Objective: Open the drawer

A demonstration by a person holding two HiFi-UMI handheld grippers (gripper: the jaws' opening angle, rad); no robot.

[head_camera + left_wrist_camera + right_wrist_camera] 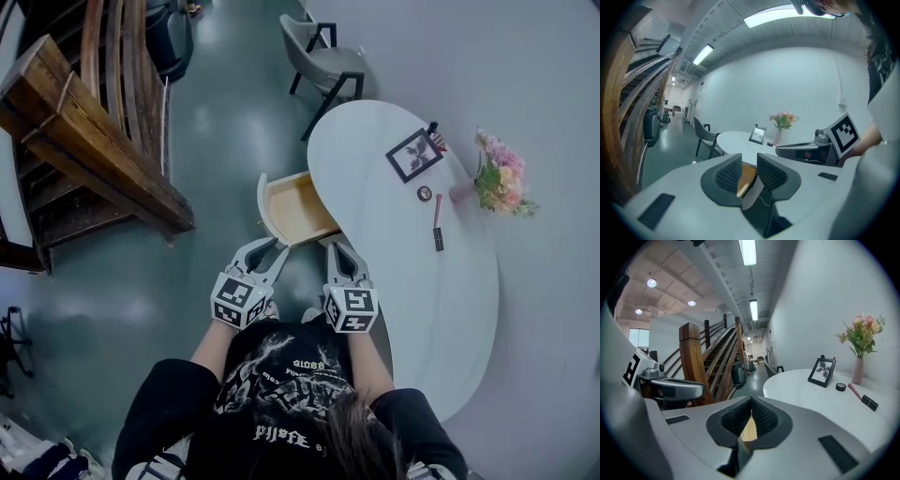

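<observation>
The wooden drawer [298, 208] stands pulled out from the near-left edge of the white oval table [450, 281], its pale front panel toward me and its inside bare. My left gripper [267, 248] hovers just short of the drawer's front left corner, jaws apart with nothing between them; through the gap in the left gripper view [749, 161] the drawer's wood [747, 180] shows. My right gripper [337, 246] is at the drawer's front right corner, its fingertips together [751, 401], gripping nothing that I can see.
A framed picture [414, 155], a small round black item [425, 193], a red and black pen [438, 223] and a vase of flowers [502, 183] sit on the table. A grey chair [323, 56] stands beyond it. A wooden staircase [84, 141] fills the left.
</observation>
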